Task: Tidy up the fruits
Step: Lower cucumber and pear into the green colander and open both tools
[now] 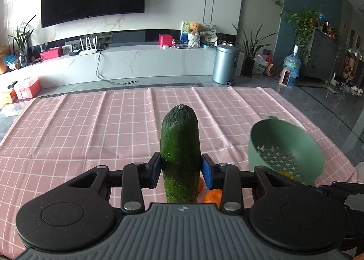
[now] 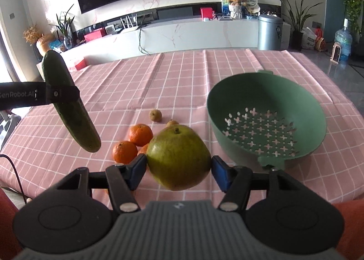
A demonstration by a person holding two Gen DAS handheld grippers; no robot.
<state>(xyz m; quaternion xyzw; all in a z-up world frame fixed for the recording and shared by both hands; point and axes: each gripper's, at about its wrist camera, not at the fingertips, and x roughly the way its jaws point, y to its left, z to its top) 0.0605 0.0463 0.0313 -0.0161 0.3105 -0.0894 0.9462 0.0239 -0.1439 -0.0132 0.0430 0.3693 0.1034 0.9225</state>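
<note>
**Both claws loaded above the pink cloth**

On the left, the left gripper (image 1: 179, 169) is clamping a cucumber (image 1: 179, 146) near its middle, aloft over the checked tablecloth (image 2: 182, 82). It looks stiff, waxy, likely slippery. Mandarins (image 2: 141, 134) are waiting beneath. The right gripper (image 2: 178, 168) is squeezing a heavy pear (image 2: 178, 157) across its belly; it may bruise. Far right, the green colander (image 2: 266, 121) is sitting empty.
</note>
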